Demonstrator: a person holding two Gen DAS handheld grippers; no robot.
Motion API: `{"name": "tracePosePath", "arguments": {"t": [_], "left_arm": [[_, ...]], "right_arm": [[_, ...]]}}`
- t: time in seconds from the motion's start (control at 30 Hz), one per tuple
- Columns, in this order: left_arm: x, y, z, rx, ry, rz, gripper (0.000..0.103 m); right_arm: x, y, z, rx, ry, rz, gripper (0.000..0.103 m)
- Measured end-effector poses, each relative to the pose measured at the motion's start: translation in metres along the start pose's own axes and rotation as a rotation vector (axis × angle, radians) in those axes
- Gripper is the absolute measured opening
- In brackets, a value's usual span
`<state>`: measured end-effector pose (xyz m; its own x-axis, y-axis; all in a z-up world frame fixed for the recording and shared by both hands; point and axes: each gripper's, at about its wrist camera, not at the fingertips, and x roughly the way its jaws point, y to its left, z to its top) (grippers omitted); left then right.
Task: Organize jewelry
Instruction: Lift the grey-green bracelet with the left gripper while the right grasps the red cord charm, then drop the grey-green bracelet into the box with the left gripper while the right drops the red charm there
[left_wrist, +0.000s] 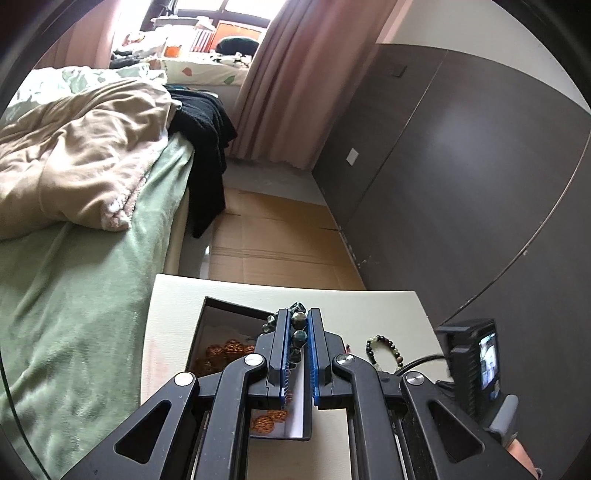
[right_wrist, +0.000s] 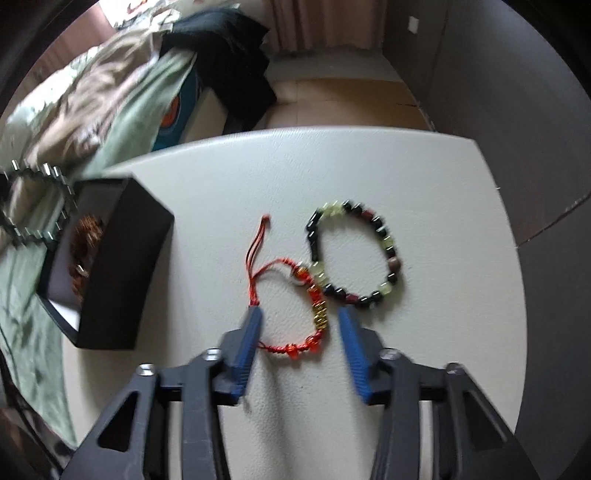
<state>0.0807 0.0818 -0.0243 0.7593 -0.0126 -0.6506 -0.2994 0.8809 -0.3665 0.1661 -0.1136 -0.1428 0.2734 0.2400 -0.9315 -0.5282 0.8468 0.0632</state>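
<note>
Two hand-held grippers: left (left_wrist: 298, 334) pinches dark-beaded bracelet (left_wrist: 297, 321); right (right_wrist: 301, 321) straddles red-cord bracelet (right_wrist: 295, 314), unclamped.

Red bracelet (right_wrist: 295, 314) (gold beads), black box (right_wrist: 122, 266)

Beyond our fingers we see a bed (left_wrist: 74, 295) with green sheet at left, pink curtains (left_wrist: 291, 92), a bright window (left_wrist: 221, 11), dark wall panels (left_wrist: 461, 166) at right.

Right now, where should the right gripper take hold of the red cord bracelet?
Probably from straight above, on the near arc of the red cord bracelet, where the right gripper straddles it. It lies flat on the table, and its far beads touch the mixed bead bracelet.
</note>
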Motion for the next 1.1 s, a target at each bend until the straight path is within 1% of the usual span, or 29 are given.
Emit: {"name": "tracePosePath", "arguments": {"t": [0.03, 0.07, 0.13, 0.2, 0.3, 0.37, 0.5, 0.63, 0.77, 0.83, 0.9, 0.93, 1.0, 1.03, 1.07, 1.1], "left_arm": [[0.000, 0.001, 0.000, 0.000, 0.000, 0.001, 0.009], [-0.001, 0.001, 0.000, 0.000, -0.001, 0.000, 0.009], [-0.002, 0.002, 0.000, 0.000, -0.002, -0.001, 0.009], [-0.002, 0.002, 0.000, -0.002, -0.002, 0.000, 0.009], [-0.004, 0.003, 0.001, -0.002, -0.005, 0.001, 0.009], [-0.005, 0.003, 0.001, -0.003, -0.004, 0.000, 0.009], [-0.004, 0.007, 0.003, -0.019, 0.010, 0.009, 0.009], [-0.002, 0.013, 0.003, -0.038, 0.034, 0.020, 0.009], [0.000, 0.016, 0.002, -0.039, 0.052, 0.027, 0.009], [0.002, 0.018, 0.002, -0.042, 0.057, 0.012, 0.009], [0.004, 0.019, 0.002, -0.052, 0.063, -0.041, 0.009], [0.005, 0.019, 0.002, -0.059, 0.076, -0.048, 0.009], [0.008, 0.020, 0.003, -0.066, 0.098, -0.033, 0.010], [0.009, 0.021, 0.004, -0.068, 0.104, -0.028, 0.016], [0.010, 0.022, 0.004, -0.073, 0.109, -0.025, 0.030], [0.010, 0.024, 0.004, -0.082, 0.110, -0.021, 0.042]], "right_arm": [[0.000, 0.003, -0.001, -0.019, 0.003, -0.032, 0.030], [0.000, 0.005, 0.000, -0.025, 0.002, -0.033, 0.027], [-0.001, 0.005, 0.000, -0.028, 0.003, -0.012, 0.009], [-0.001, 0.003, 0.000, -0.021, 0.005, 0.001, 0.009], [-0.006, -0.004, 0.001, 0.014, -0.007, 0.055, 0.009], [-0.016, -0.013, 0.002, 0.062, -0.023, 0.138, 0.009], [-0.040, -0.029, 0.002, 0.127, -0.088, 0.277, 0.009], [-0.048, -0.036, 0.002, 0.165, -0.113, 0.367, 0.009], [-0.052, -0.037, 0.003, 0.190, -0.121, 0.412, 0.009], [-0.053, -0.025, 0.005, 0.181, -0.135, 0.419, 0.009], [-0.055, -0.018, 0.008, 0.172, -0.148, 0.426, 0.009], [-0.058, -0.014, 0.008, 0.165, -0.159, 0.436, 0.009], [-0.061, -0.009, 0.010, 0.151, -0.180, 0.446, 0.009], [-0.065, -0.007, 0.010, 0.143, -0.194, 0.455, 0.009], [-0.068, -0.005, 0.009, 0.140, -0.204, 0.466, 0.009], [-0.070, -0.003, 0.009, 0.137, -0.213, 0.477, 0.009]]}}
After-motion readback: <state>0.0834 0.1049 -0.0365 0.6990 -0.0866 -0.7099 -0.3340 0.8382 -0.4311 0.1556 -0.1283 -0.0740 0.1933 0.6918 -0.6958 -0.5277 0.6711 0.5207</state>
